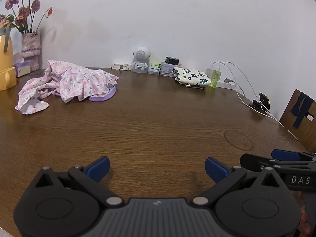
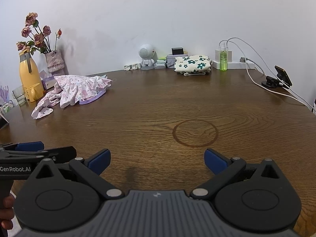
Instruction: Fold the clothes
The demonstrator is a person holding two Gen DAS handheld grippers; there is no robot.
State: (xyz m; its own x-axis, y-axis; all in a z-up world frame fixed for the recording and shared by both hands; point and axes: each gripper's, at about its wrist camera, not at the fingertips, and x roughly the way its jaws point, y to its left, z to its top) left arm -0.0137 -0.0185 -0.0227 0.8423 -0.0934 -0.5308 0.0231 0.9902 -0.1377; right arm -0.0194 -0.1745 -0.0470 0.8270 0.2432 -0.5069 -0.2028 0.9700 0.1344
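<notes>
A crumpled pink floral garment point(image 1: 67, 83) point(image 2: 75, 89) lies unfolded at the far left of the brown wooden table point(image 1: 158, 122) point(image 2: 150, 108), partly over a purple hanger point(image 1: 104, 97) point(image 2: 92, 98). A folded cream cloth with dark flowers point(image 1: 192, 77) point(image 2: 192, 64) rests at the back by the wall. My left gripper point(image 1: 157, 169) hovers open over the near table edge, nothing between its blue pads. My right gripper point(image 2: 157, 161) is open too, close beside the left one, also with nothing in it. Both are far from the garment.
A yellow jug point(image 2: 29, 77), a yellow mug point(image 1: 7, 78) and a vase of dried roses point(image 2: 54, 59) stand at the left. A small robot figure point(image 1: 140, 60), boxes, a green bottle point(image 2: 223, 58), a power strip with cables and a phone on a stand point(image 2: 282, 76) line the back and right. A chair point(image 1: 302, 114) stands at the right.
</notes>
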